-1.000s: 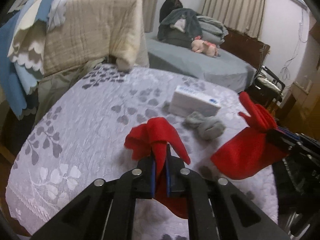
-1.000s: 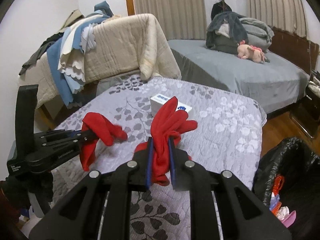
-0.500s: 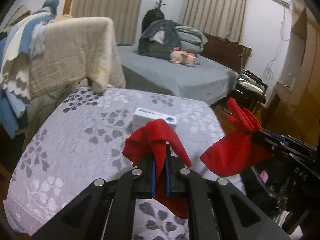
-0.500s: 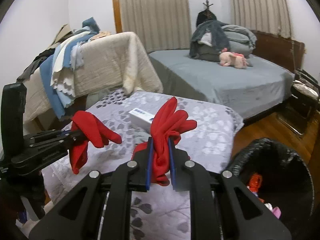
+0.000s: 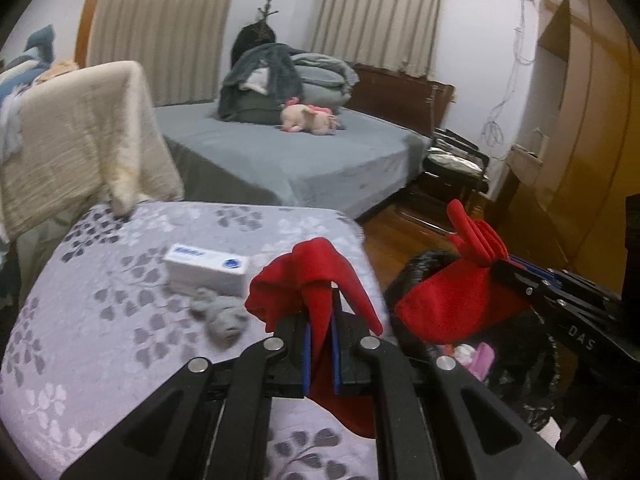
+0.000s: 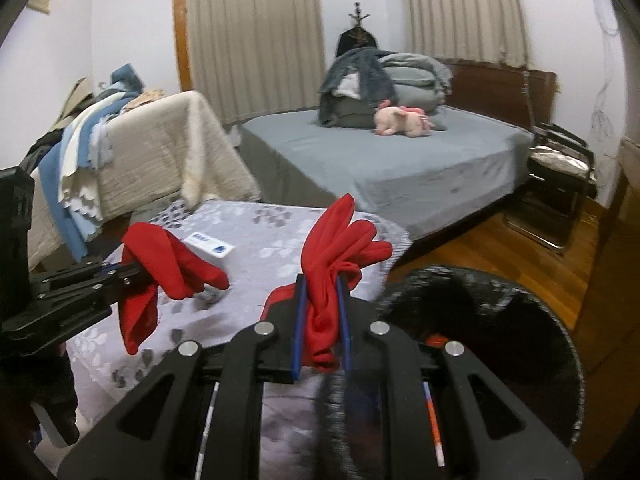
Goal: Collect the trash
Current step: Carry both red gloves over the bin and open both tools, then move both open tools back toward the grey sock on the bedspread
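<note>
My left gripper (image 5: 320, 344) is shut on a red glove (image 5: 312, 272) and holds it above the right edge of the patterned table (image 5: 100, 288). It also shows in the right wrist view (image 6: 120, 270). My right gripper (image 6: 322, 320) is shut on a second red glove (image 6: 340, 240), held over the rim of a black trash bag (image 6: 500, 320). That glove (image 5: 452, 304) and the bag (image 5: 532, 336) show at the right of the left wrist view. A crumpled grey wad (image 5: 220, 314) lies on the table.
A white box (image 5: 206, 268) stands on the table beside the wad. A bed (image 6: 380, 160) with folded bedding and a pink plush is behind. A blanket-draped chair (image 5: 72, 136) is at the left. A black metal chair (image 6: 560, 184) stands on the wood floor at the right.
Both grippers have moved to the right with their red gloves, from over the table toward the black trash bag. The bag now fills the lower right of the right wrist view.
</note>
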Tool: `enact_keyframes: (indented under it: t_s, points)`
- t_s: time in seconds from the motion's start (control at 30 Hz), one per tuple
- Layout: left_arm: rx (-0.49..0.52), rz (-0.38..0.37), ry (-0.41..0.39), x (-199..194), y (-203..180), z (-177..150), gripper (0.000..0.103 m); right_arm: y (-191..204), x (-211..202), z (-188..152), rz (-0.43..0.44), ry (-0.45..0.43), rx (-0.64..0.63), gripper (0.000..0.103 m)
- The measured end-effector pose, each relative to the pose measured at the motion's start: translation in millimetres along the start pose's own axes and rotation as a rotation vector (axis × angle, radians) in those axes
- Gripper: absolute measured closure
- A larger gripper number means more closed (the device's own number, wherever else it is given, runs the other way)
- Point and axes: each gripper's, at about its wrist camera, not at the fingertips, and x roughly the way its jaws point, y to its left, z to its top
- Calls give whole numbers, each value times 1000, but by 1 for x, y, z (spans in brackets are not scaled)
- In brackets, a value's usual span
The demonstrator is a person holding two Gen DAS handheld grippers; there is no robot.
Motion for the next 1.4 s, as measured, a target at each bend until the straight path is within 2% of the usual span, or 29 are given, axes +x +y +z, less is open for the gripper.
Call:
enact_keyframes:
  t_s: [0.23,0.67,0.83,1.07,1.1,1.13,1.2,1.23,1.3,1.37,1.4]
  points:
    - [49,-85,4,18,-43,8,95,-47,-13,-3,-101,-15,48,89]
    - [124,-274,32,65,-132,18,95,-119,-25,-28,-262,9,115,89]
    - [149,-316,46,83,-159,17,95,-139,-23,-40,-298,29,147,89]
    - [161,-342,118,116,-178,4,95,-153,-13,-56,-321,64,164,85]
    - [163,-342,129,119,-180,1,95,-155,-11,-57,-327,71,165,82]
    - [165,-344,140,122,-181,-2,92,-157,-10,-59,-328,77,167,78]
    - [164,-355,171,127,-180,-9,74,-159,-9,-62,-333,82,172,73]
    - [163,-356,176,127,-178,-11,60,-160,-10,-63,-336,82,173,67]
    - [159,-363,185,126,-174,-17,52,-161,-11,-63,-342,76,178,55]
    - [156,-357,190,124,-171,-21,42,-160,-13,-63,-346,66,177,48]
    - [154,-351,186,121,-168,-22,40,-158,-14,-62,-349,60,177,41]
